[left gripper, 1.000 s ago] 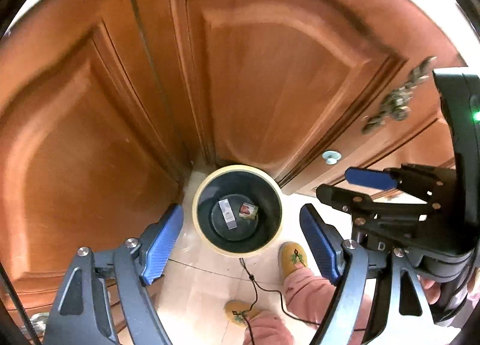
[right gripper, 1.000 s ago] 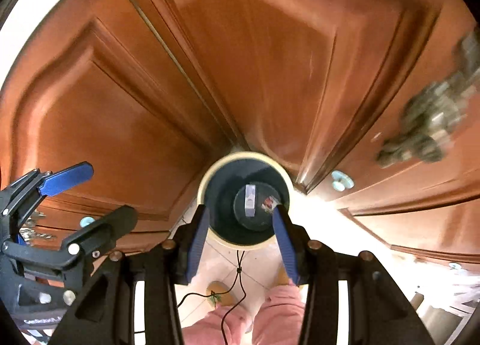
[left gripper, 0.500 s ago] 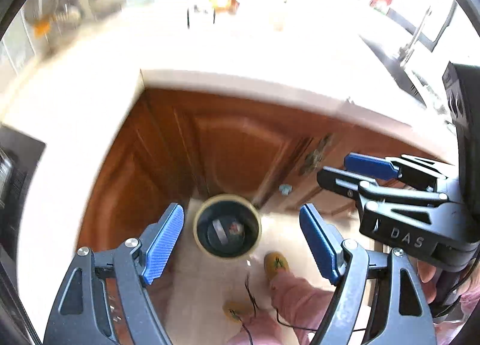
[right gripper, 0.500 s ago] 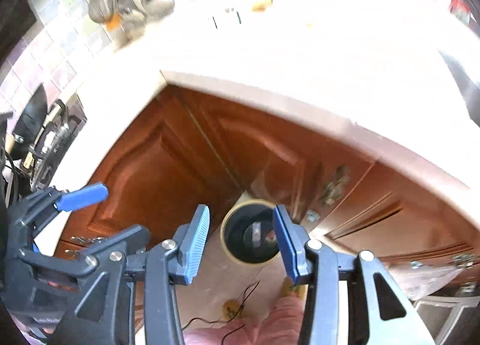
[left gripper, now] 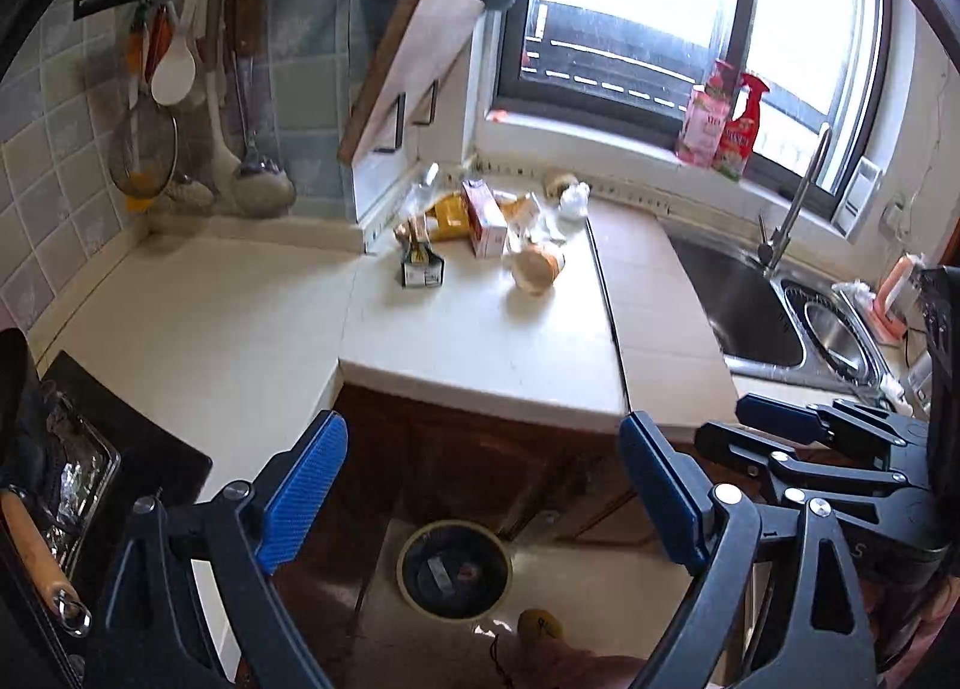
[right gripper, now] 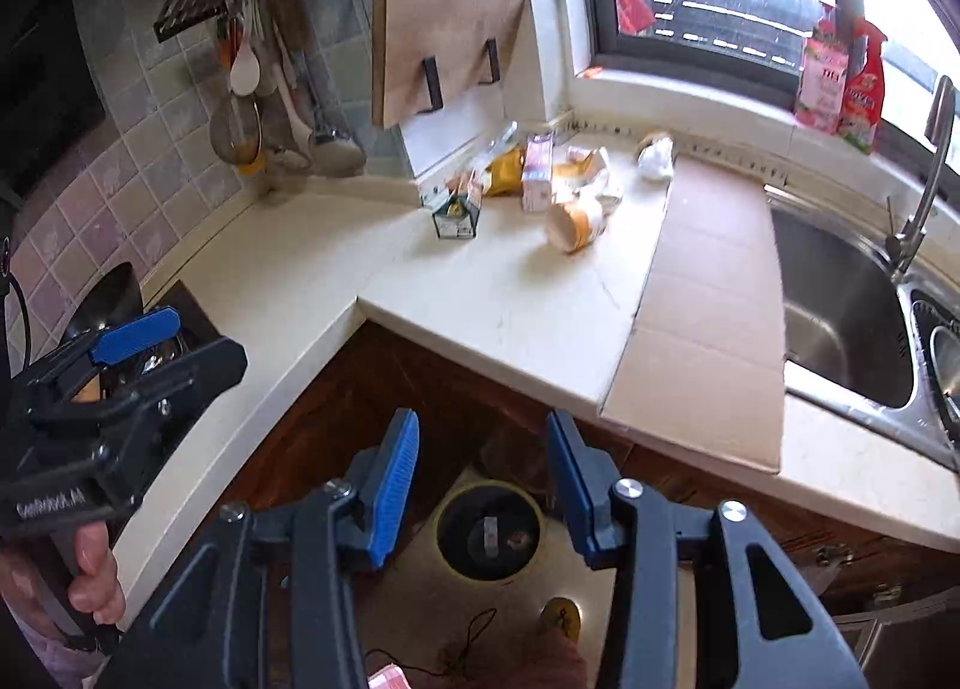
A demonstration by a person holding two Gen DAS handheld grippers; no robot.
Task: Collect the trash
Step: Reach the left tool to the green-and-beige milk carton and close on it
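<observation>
Cream surface (left gripper: 480, 341) holds trash pile (left gripper: 480, 221) ahead/above both; L hand-held gripper (left gripper: 480, 503) opening, R hand-held gripper (right gripper: 480, 491) half-open, both empty, roughly equidistant.

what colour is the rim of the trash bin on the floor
Pale yellow rim, dark inside; clearest in the right wrist view.

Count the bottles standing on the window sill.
2: a pink bottle and a red spray bottle, side by side at the sill's right end above the sink. Others may be hidden.

Home kitchen; sink (left gripper: 756, 305), hung utensils (left gripper: 180, 107), worktop (left gripper: 480, 329).
</observation>
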